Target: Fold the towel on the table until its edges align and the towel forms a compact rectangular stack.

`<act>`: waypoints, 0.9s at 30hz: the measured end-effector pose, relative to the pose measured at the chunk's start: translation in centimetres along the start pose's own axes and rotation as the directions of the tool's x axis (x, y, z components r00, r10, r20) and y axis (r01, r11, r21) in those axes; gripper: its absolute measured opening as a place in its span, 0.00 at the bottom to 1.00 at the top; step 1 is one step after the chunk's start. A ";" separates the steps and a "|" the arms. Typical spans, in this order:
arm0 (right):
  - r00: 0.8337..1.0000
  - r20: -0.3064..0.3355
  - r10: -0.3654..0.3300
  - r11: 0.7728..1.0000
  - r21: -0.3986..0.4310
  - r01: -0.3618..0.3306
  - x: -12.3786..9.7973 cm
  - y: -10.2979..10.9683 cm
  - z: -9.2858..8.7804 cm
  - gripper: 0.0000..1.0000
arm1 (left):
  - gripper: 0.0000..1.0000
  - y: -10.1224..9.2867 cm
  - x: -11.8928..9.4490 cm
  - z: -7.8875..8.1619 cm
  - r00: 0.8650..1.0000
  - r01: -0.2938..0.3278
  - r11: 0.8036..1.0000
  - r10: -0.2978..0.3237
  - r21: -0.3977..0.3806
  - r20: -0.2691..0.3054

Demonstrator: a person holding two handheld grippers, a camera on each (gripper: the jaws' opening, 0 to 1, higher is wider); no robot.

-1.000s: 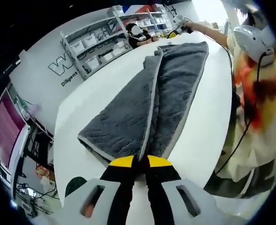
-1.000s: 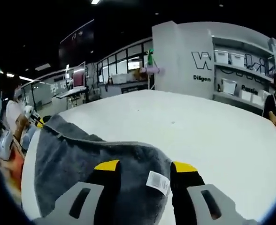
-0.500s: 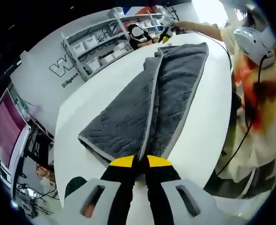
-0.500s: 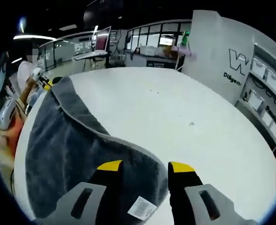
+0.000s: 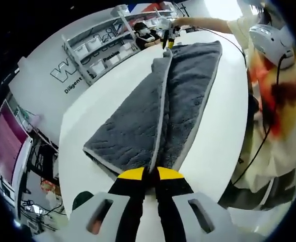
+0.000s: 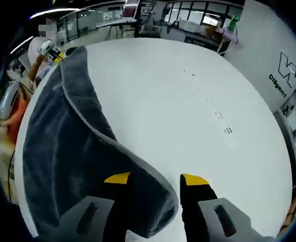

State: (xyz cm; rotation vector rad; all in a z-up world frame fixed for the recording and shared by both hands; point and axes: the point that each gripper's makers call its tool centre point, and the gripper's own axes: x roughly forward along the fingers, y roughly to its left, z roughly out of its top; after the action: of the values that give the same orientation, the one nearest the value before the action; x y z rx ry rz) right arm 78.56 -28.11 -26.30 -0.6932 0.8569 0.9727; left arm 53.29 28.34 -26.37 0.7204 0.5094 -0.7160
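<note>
- The grey towel (image 5: pixel 163 106) lies lengthwise on the white round table (image 5: pixel 107 96), with a long flap doubled over so its pale piped edge runs down the middle of the cloth
- In the right gripper view the towel (image 6: pixel 62 151) covers the left part of the table (image 6: pixel 188 111), its near corner curling up in front of the claws
- The left gripper (image 5: pixel 145 174) has its yellow-tipped jaws nearly closed on the near end of the towel, right where the piped edges meet
- The right gripper (image 6: pixel 150 178) holds its jaws apart with the raised corner of the cloth between them; whether they actually pinch it I cannot tell
- In the left gripper view the right gripper (image 5: pixel 168 39) sits at the far end of the towel, by the person's outstretched arm
- My reading: this is the lengthwise fold, both ends held, the long edge being laid over
- Next move calls for carrying both ends across together so the piped edges line up, then folding end to end
</note>
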 end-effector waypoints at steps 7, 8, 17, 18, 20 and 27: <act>0.999 -0.012 -0.036 0.997 -0.070 0.035 -0.2 0.8 -0.6 0.11 | 0.06 -0.1 0.1 -0.1 1.000 -0.004 1.000 0.004 0.007 0.001; 0.999 -0.009 -0.037 0.997 -0.072 0.037 -0.3 0.9 -0.5 0.09 | 0.06 -0.1 0.1 -0.1 1.000 -0.004 1.000 0.004 0.008 0.001; 0.980 0.096 -0.175 0.973 -0.135 0.187 -4.0 1.5 0.6 0.05 | 0.03 -0.1 0.3 -0.3 1.000 0.005 1.000 -0.005 0.004 0.018; 0.975 0.113 -0.192 0.968 -0.142 0.207 -4.5 1.6 0.8 0.05 | 0.03 -0.1 0.4 -0.3 1.000 0.007 1.000 -0.007 0.001 0.019; 0.971 0.135 -0.196 0.967 -0.138 0.215 -5.2 2.2 0.7 0.05 | 0.02 0.1 0.5 -0.3 0.999 0.003 1.000 -0.003 -0.009 0.034; 0.928 0.212 -0.306 0.940 -0.085 0.329 -8.5 3.2 -0.5 0.05 | 0.02 0.3 0.8 -0.3 1.000 -0.002 1.000 0.001 0.010 0.031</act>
State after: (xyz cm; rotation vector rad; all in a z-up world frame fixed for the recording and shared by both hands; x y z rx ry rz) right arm 72.95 -30.69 -19.59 -0.7966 0.4948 0.7866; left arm 53.92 28.43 -26.95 0.7174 0.4770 -0.7277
